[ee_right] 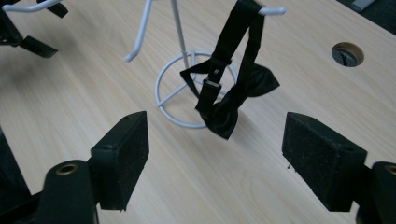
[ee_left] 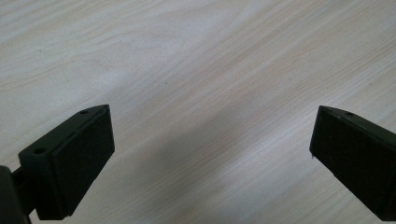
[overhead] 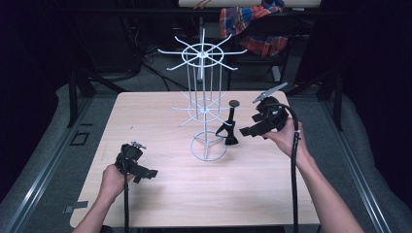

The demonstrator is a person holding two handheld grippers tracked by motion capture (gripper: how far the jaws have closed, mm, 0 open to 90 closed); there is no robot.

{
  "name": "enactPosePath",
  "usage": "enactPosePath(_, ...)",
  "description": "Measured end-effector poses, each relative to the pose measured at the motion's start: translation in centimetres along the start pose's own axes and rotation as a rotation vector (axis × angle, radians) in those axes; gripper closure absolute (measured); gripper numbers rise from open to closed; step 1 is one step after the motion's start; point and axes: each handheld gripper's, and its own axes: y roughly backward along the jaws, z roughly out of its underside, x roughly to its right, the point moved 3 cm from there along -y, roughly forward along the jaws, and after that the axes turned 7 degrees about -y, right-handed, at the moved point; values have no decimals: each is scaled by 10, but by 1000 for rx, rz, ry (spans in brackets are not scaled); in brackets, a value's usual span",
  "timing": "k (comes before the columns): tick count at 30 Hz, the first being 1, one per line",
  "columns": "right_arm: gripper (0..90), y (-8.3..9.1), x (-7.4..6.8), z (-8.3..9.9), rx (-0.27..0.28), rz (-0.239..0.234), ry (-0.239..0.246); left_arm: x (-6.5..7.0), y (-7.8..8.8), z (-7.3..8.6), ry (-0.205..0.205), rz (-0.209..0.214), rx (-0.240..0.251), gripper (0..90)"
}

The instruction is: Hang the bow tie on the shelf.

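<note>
Showing: two hand-held grippers at a wooden table, with a bow tie hung on a wire rack.
Left gripper: near left of the table, low over bare wood; jaws spread wide, nothing between them.
Wire rack: white, centre of the table, standing on a ring base; thin arms radiate at two levels.
Bow tie: black, hanging by its strap from a lower rack arm on the right side; its bow dangles just over the ring base, seemingly brushing the table.
Right gripper: just right of the bow tie, aimed at it; jaws fully apart and empty.
Risk, rack: probably light; a sideways pull on the strap could tip or drag it, as the left gripper is well away and not steadying it.
Risk, strap: loop may snag on the arm's tip unless lifted clear.
Risk, grasp: limp fabric could slip from the pads, or a jaw could catch a wire arm.
</note>
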Motion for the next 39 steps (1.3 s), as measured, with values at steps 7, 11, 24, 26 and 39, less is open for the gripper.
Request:
enactPosePath(7, 167, 7, -7, 13, -16, -1, 15, 0, 0, 0, -7, 0, -1, 0)
enactPosePath(11, 144, 12, -12, 27, -24, 1, 23, 0, 0, 0, -4, 0, -2, 0)
enactPosePath(24, 116, 13, -16, 63, -56, 11, 24, 1, -1, -1, -2, -3, -2, 0)
enactPosePath(26, 104, 14, -17, 69, -62, 12, 21, 1, -1, -1, -3, -3, -2, 0)
enactPosePath(39, 0, 12, -8, 131, -143, 49, -56, 1, -1, 0, -6, -3, -5, 1)
